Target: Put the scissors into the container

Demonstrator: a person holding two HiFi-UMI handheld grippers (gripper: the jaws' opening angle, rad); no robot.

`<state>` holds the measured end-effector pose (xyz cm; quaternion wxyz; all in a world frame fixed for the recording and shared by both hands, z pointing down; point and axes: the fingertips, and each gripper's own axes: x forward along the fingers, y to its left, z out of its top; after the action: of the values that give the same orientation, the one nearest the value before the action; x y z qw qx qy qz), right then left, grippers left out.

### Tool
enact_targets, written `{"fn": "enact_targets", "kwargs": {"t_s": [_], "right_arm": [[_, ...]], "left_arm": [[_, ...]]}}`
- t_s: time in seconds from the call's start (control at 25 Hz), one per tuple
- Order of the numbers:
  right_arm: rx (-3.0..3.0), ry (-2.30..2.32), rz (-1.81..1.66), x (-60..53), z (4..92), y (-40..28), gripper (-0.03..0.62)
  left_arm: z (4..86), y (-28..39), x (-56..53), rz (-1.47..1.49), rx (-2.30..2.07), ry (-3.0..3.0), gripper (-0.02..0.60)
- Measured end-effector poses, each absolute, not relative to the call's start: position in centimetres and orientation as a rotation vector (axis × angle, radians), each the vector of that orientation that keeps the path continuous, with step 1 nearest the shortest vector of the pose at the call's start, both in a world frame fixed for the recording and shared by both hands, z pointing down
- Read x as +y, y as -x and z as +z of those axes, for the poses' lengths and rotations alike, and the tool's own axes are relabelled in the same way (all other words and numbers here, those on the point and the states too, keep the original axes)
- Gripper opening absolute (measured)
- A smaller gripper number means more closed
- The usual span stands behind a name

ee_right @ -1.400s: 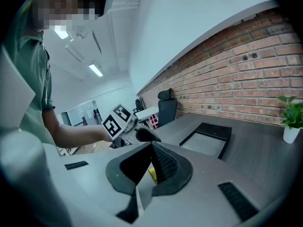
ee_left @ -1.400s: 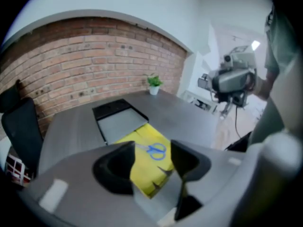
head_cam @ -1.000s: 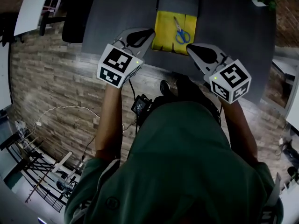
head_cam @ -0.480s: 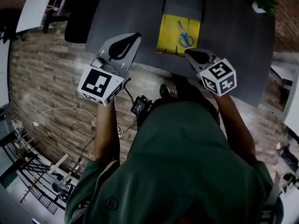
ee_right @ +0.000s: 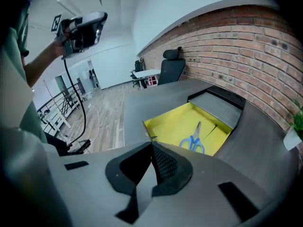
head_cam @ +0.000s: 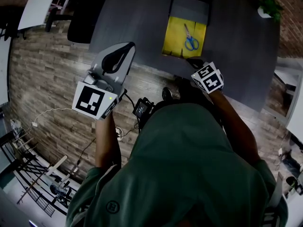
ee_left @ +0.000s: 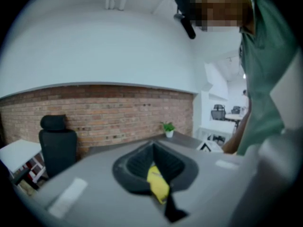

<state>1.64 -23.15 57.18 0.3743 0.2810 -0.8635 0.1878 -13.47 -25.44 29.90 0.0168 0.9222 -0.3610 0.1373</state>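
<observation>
A: Left gripper went down-left in frame, right gripper up toward yellow sheet. Both closed.
B: Scissors lie on sheet, just above right gripper, i.e. nearer it. Handles first, blades twd container.

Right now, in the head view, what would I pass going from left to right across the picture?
white table → left gripper → scissors → potted plant. The right gripper overlaps the scissors sideways, so it is left out.
</observation>
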Motion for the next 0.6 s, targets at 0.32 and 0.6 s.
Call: {"fn": "enact_targets", "kwargs": {"t_s": [0.32, 0.6], "right_arm": [[-2.070, -0.638, 0.327, -21.9, 61.2, -1.4, 0.005], [-1.936, -0.566, 0.189, -20.8, 65.1, -2.6, 0.005]], "left_arm": [[30.8, 15.1, -24.7, 0.447, -1.155, -2.817, 0.002], [31.3, 15.7, -24.9, 0.463, -1.165, -2.798, 0.002]]}}
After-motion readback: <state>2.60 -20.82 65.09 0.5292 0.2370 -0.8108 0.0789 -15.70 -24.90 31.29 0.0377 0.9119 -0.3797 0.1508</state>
